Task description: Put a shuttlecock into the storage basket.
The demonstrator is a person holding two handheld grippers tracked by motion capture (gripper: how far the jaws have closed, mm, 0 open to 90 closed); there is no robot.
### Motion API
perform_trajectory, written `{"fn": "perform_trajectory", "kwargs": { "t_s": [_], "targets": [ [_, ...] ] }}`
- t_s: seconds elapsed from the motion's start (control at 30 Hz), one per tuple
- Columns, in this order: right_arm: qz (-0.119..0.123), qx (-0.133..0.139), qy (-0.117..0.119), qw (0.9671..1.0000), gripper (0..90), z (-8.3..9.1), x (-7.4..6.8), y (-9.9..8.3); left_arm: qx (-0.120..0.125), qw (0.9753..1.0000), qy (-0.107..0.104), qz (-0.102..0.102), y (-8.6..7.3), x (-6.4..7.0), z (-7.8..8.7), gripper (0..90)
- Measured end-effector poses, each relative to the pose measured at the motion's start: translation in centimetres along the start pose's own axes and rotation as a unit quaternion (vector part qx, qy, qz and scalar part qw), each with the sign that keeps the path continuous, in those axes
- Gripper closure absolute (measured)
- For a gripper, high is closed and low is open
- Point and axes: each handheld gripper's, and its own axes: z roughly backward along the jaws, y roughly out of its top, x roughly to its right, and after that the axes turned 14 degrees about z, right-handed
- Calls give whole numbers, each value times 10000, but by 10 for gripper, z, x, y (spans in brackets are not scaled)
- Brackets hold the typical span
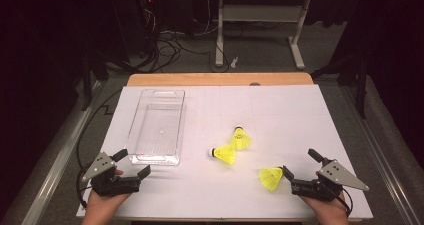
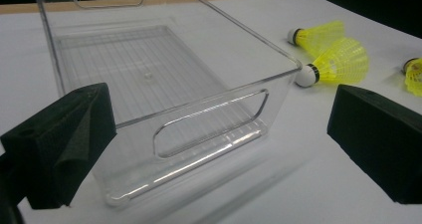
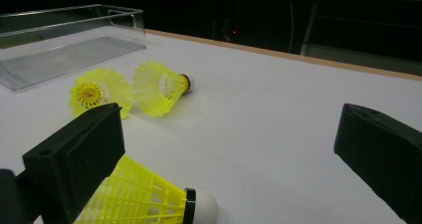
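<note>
1. Dark room, white-covered table (image 1: 300,115) with wooden far edge; desk legs and cables on floor behind, seen from high view.
2. Left gripper (image 1: 131,164) at near-left corner, jaws wide apart, empty, just short of clear bin (image 1: 156,127).
3. Right gripper (image 1: 300,164) at near-right corner, jaws wide apart, gripping nothing; nearest shuttlecock (image 1: 270,177) just beside one jaw, contact unclear.
4. Other two shuttlecocks (image 1: 234,146) lying mid-table, skirts touching.
5. Left gripper view: bin rigid transparent plastic, ribbed floor, slot handle in end wall.
6. Right gripper view: nearest shuttlecock on its side, yellow mesh skirt, black band, white rounded cap; jaws matte black foam-like blocks.
</note>
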Motion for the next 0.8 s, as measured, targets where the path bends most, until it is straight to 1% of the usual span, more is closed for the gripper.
{"fn": "perform_trajectory", "kwargs": {
  "t_s": [0.1,0.13,0.2,0.27,0.37,0.43,0.53,0.6,0.63,0.67,0.73,0.8],
  "targets": [
    [-1,2,-2,10000,2,0,0,0,52,10000,83,-4,3,-4,1,2],
    [-5,-3,-1,10000,2,0,0,0,114,9999,117,44,6,-6,3,2],
    [-3,-2,-5,10000,2,0,0,0,135,9998,138,37,8,-8,4,2],
    [-2,5,-12,10000,1,1,0,0,202,9996,170,82,10,-10,5,2],
    [3,5,-18,10000,2,1,1,0,241,9994,216,143,15,-15,7,2],
    [6,6,-19,10000,1,1,1,0,275,9992,257,150,18,-18,9,2],
    [-8,15,-28,10000,2,1,1,0,359,9986,220,316,21,-20,11,3],
    [0,15,-25,10000,2,1,1,0,380,9986,228,280,20,-20,10,2],
    [0,15,-25,10000,2,1,1,0,401,9986,185,287,20,-19,10,2],
    [0,12,-25,10000,2,1,1,0,349,9989,189,251,19,-19,10,3],
    [-7,14,-31,10000,1,1,1,0,350,9990,180,204,17,-19,9,3],
    [-7,6,-37,10000,1,1,1,0,355,9989,199,213,16,-18,8,2]
  ]
}}
